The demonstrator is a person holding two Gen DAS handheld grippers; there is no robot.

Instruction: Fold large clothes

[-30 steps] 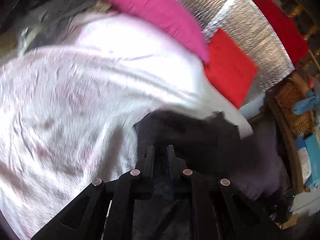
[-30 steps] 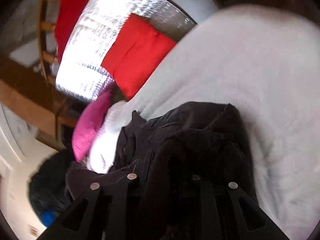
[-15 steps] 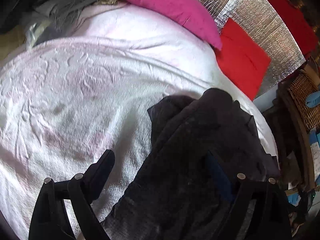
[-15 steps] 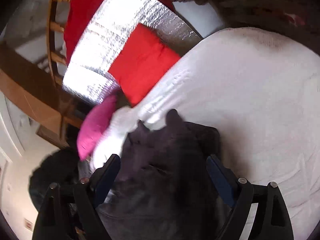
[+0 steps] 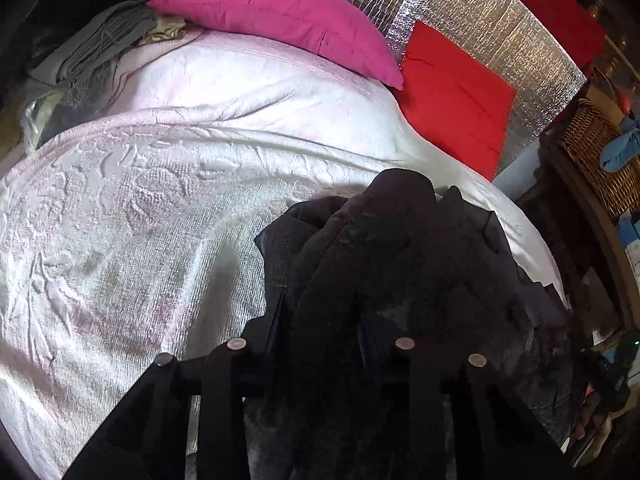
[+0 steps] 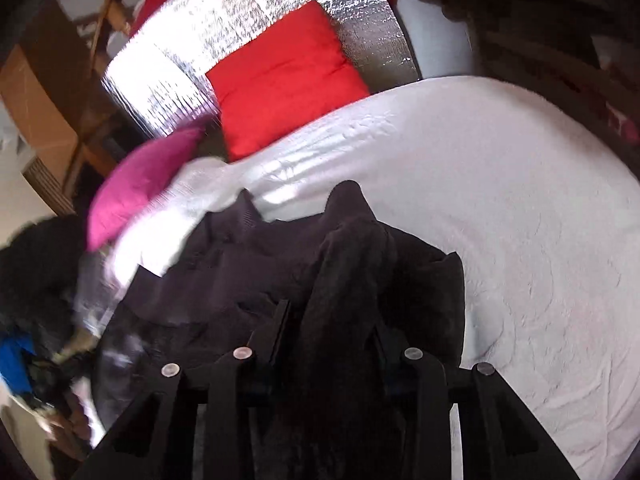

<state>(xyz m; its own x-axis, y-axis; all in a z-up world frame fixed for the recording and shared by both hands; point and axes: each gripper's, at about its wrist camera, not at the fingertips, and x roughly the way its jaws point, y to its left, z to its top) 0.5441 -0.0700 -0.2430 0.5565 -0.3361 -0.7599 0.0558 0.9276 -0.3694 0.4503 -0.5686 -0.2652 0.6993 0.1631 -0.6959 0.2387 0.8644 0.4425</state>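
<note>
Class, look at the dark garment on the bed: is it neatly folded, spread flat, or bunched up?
Bunched up. The dark garment rises in a crumpled, ridged heap on the white bedspread, with loose corners sticking out and no flat, squared edges.

Bright on the bedspread (image 5: 160,208), blown out to white glare near the far edge. Hard sparkle off the foil panel (image 5: 480,40). Dark garment (image 5: 400,272) underexposed, folds barely readable. Left view sharp; right view smeared by motion blur at left, pink pillow (image 6: 140,184) soft. Strong fisheye bending, black corners.
</note>
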